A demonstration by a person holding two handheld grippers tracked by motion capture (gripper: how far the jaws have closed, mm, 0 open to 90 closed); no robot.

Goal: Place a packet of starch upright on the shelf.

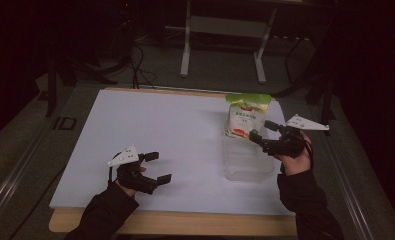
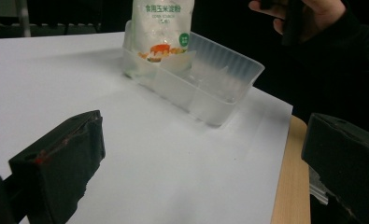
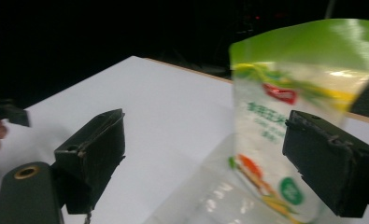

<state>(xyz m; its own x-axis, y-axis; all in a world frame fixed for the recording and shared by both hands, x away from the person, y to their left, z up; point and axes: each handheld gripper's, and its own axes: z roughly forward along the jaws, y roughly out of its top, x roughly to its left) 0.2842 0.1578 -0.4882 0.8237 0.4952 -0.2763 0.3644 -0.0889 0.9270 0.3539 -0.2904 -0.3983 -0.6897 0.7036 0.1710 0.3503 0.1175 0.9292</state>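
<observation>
The right tool is seen with its jaws spread wide and nothing clamped, just beside the green-topped pouch. The pouch is stood upright in the far end of the clear plastic tray, which is set on the white sheet of the table. The left tool is held open and empty, well apart at the near left.

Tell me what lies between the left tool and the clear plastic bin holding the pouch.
Nothing: in the high view, bare white table sheet stretches between the left tool and the clear bin where the green-topped pouch stands. The left gripper view agrees.
</observation>
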